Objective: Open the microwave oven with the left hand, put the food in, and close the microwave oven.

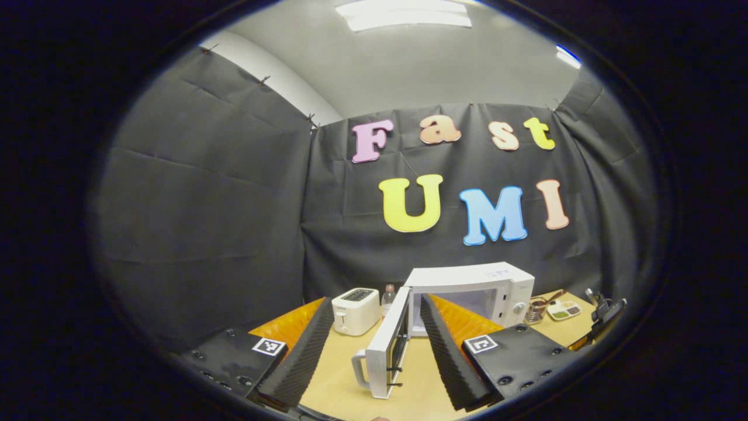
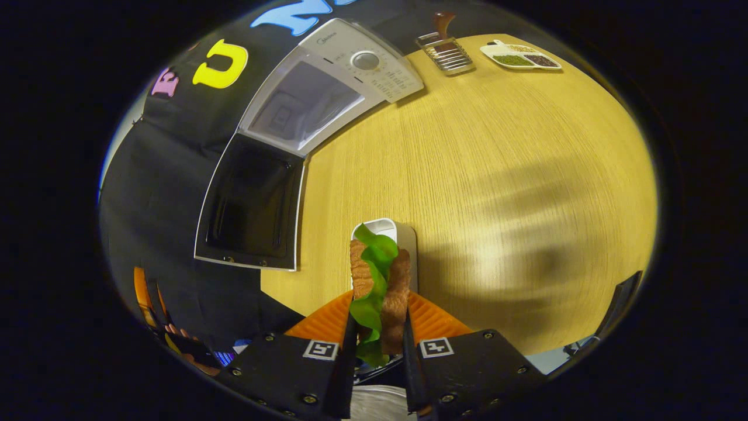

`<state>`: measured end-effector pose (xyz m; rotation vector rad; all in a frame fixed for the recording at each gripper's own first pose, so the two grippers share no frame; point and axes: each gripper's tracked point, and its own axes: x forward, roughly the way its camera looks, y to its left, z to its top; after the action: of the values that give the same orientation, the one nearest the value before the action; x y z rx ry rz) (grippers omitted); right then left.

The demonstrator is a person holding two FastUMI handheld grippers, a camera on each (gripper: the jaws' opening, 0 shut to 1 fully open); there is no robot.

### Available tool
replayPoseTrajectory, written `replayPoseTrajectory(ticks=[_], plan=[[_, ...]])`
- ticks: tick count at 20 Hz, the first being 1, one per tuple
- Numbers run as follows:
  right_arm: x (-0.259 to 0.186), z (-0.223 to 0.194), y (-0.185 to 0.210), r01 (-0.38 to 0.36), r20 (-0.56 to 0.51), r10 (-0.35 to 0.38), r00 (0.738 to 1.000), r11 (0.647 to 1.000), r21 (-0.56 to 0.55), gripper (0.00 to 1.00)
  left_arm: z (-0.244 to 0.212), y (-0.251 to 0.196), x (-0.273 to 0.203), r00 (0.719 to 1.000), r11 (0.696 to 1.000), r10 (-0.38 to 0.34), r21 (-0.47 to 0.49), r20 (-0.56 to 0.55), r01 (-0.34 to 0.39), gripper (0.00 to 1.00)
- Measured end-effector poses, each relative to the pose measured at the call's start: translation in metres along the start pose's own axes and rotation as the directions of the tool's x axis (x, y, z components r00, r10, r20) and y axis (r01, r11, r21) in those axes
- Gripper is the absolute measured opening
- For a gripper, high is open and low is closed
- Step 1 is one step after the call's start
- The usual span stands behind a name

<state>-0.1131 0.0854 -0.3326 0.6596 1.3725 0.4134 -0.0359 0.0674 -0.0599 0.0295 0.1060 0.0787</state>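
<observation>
In the left gripper view, one boxy white microwave oven (image 1: 473, 292) is sitting toward the back of the pale wooden tabletop (image 1: 333, 386), and everything else is lying around it. Its one door (image 1: 388, 345), white-framed with a dark window, is standing swung wide out to the front, with its curved white handle (image 1: 359, 368) at the near edge. The cavity is showing open behind the door. One white two-slot toaster (image 1: 355, 310) is standing just left of the microwave, and one clear plastic bottle (image 1: 387, 298) is standing between the two. To the microwave's right, one wire rack (image 1: 534, 310) and one white divided dish of seasonings (image 1: 564, 310) are resting near the table's far edge. The left gripper (image 1: 374, 351) is hanging spread wide with nothing between its fingers, and the open door is showing in the gap between them, farther off. Bare tabletop is lying in front of the door.

In the right gripper view, the same microwave oven (image 2: 362, 64) is lying at the top left with its door (image 2: 251, 204) hanging open past the table's edge. The right gripper (image 2: 377, 345) is pinching one sandwich (image 2: 380, 280), two brown bread slices with green lettuce between, both fingers pressing on its sides. The sandwich is hovering over one white rectangular plate (image 2: 403, 240), well in front of the microwave. The rack (image 2: 447, 52) and the dish (image 2: 520, 58) are lying to the microwave's right along the far edge. A broad stretch of bare wood is spreading between them and the plate. This view is giving the sandwich and plate; the other is giving the toaster and bottle.
</observation>
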Motion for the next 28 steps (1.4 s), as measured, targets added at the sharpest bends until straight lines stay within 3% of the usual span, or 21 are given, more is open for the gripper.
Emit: replayPoseTrajectory(ticks=[8, 19, 28], plan=[[-0.027, 0.053, 0.055, -0.084, 0.158, 0.087, 0.984, 0.996, -0.024, 0.36, 0.012, 0.004, 0.02, 0.999, 1.0, 0.017, -0.01, 0.046, -0.017, 0.96], [0.029, 0.16, 0.148, -0.179, 0.459, 0.137, 0.878, 0.982, 0.051, 0.36, 0.006, 0.041, 0.103, 0.999, 0.999, -0.036, -0.005, 0.038, 0.036, 0.96], [0.101, 0.233, 0.164, -0.159, 0.576, 0.064, 0.815, 0.98, 0.117, 0.35, -0.008, 0.101, 0.151, 1.0, 1.0, -0.014, 0.021, 0.022, 0.014, 0.96]])
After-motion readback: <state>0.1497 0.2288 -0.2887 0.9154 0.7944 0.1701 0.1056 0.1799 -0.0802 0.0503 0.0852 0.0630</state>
